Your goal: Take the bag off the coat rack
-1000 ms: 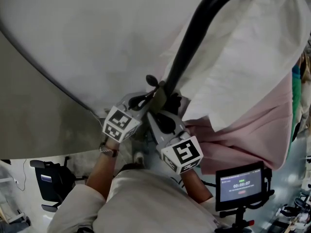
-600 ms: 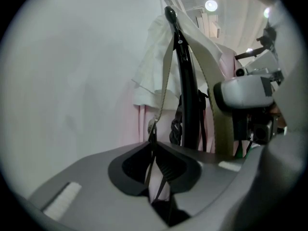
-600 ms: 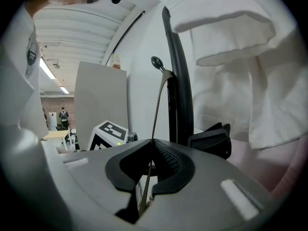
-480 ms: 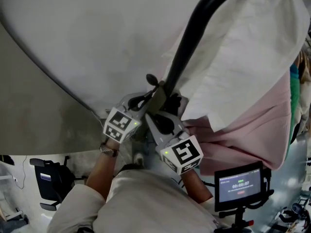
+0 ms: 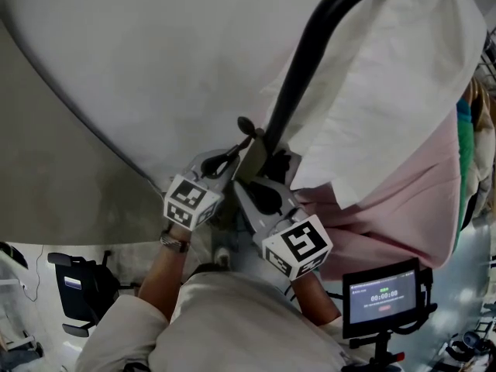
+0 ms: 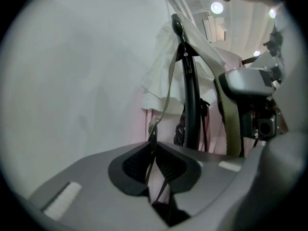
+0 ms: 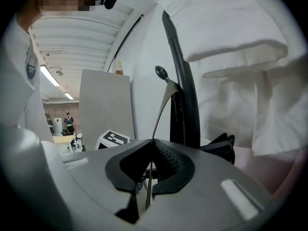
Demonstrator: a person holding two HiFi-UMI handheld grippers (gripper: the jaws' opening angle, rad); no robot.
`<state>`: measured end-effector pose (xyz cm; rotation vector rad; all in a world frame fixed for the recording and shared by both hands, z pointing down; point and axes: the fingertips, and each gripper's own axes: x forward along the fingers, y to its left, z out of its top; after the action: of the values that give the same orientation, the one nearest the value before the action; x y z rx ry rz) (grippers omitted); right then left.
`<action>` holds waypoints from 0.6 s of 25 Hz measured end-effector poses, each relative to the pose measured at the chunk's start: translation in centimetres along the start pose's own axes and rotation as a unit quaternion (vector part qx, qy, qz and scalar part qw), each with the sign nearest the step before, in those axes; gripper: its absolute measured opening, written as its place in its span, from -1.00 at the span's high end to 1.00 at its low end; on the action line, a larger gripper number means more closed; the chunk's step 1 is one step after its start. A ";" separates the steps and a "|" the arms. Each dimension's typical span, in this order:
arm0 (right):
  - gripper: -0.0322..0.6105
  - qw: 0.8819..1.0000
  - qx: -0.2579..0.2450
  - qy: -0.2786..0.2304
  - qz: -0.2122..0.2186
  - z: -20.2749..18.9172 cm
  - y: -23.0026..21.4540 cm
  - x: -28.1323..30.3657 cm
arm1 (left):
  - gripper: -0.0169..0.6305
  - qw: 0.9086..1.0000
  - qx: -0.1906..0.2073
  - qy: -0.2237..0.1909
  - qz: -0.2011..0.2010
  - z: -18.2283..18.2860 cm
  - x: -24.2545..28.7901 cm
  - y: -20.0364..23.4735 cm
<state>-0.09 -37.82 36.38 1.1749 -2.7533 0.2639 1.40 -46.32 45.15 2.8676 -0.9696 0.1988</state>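
The bag shows mostly as its olive strap (image 5: 253, 158), which runs up to a round-tipped hook (image 5: 245, 124) on the black coat rack pole (image 5: 298, 76). My left gripper (image 5: 231, 161) is shut on a thin run of the strap (image 6: 168, 85) just below the hook. My right gripper (image 5: 262, 195) sits close beside it at the pole's foot, shut on the strap's edge (image 7: 161, 109). In the left gripper view the right gripper (image 6: 250, 95) holds the wide olive band (image 6: 231, 124). A dark bundle (image 7: 224, 146) by the pole may be the bag's body; I cannot tell.
A white garment (image 5: 387, 91) and a pink one (image 5: 403, 208) hang on the rack, right of the pole. A white wall (image 5: 155, 60) and a grey panel (image 5: 46, 184) lie to the left. A small screen on a stand (image 5: 384, 304) is at lower right.
Both grippers stay on the strap by the pole. The right gripper's cube has shifted slightly to the right; otherwise little has moved.
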 end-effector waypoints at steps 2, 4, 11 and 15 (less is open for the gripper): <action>0.88 1.000 -0.002 -0.001 0.001 0.2 0.0 0.0 | 0.85 1.000 -0.004 -0.003 0.004 0.2 -0.3 0.2; 0.88 1.000 -0.003 -0.004 0.001 0.4 -0.1 0.0 | 0.85 1.000 -0.005 -0.004 0.006 0.4 -0.5 0.4; 0.88 1.000 -0.015 -0.014 0.005 1.3 0.1 0.0 | 0.85 1.000 -0.005 -0.016 0.014 1.4 -1.1 0.7; 0.88 0.999 -0.023 -0.024 0.009 2.5 0.2 0.1 | 0.85 0.999 -0.003 -0.029 0.018 2.7 -1.6 1.1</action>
<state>-0.49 -38.26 33.93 1.1619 -2.7963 0.1759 -0.30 -46.61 42.34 2.8661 -1.0313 0.1163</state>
